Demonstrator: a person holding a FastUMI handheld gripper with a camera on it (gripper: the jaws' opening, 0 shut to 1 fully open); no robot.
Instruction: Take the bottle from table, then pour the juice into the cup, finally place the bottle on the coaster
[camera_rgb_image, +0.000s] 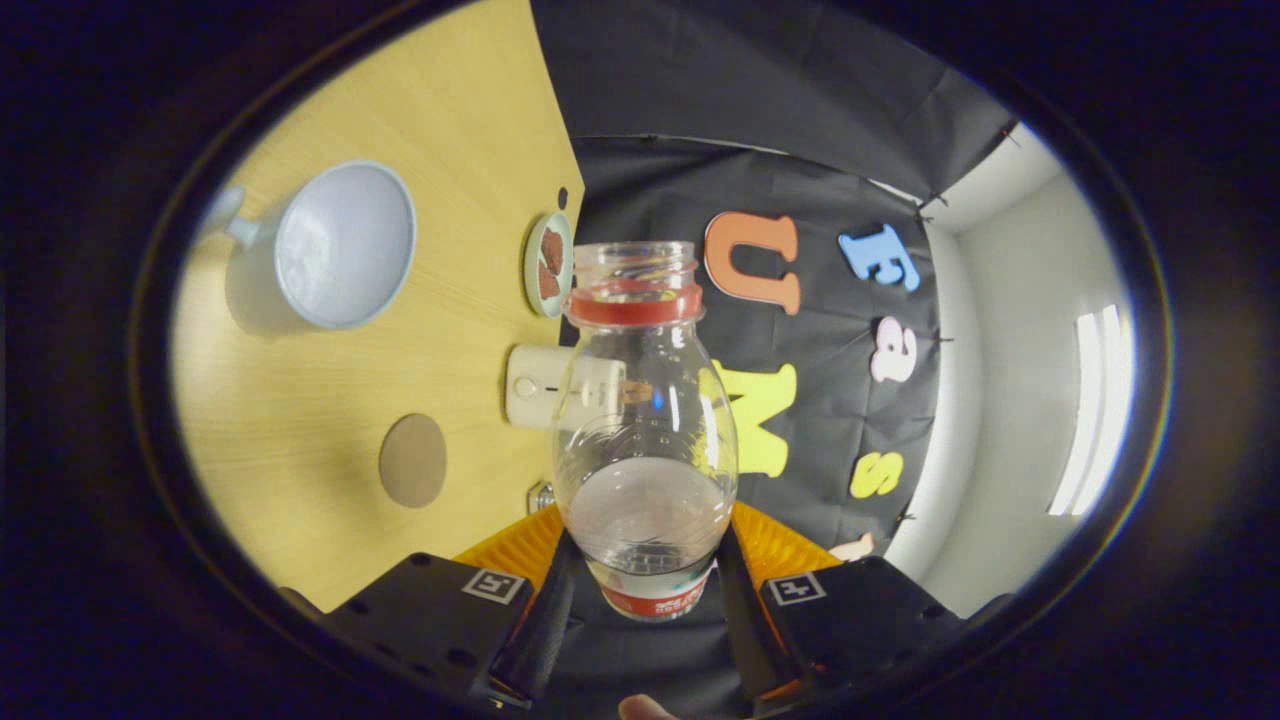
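The claw (648, 600) was clenched on the open bottle (645, 420), held over the counter (300, 430), its long axis pointing straight ahead, with the cup (340, 245) well off to one side of its mouth.

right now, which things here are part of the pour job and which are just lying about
Job: clear open-necked bottle, held between the jaws of the gripper; pale cup; round brown coaster.

Lying about: small plate with brown pieces; white boxy device; wooden table.

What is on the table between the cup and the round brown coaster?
Nothing: in the gripper view, only bare wooden table lies between the cup and the coaster.
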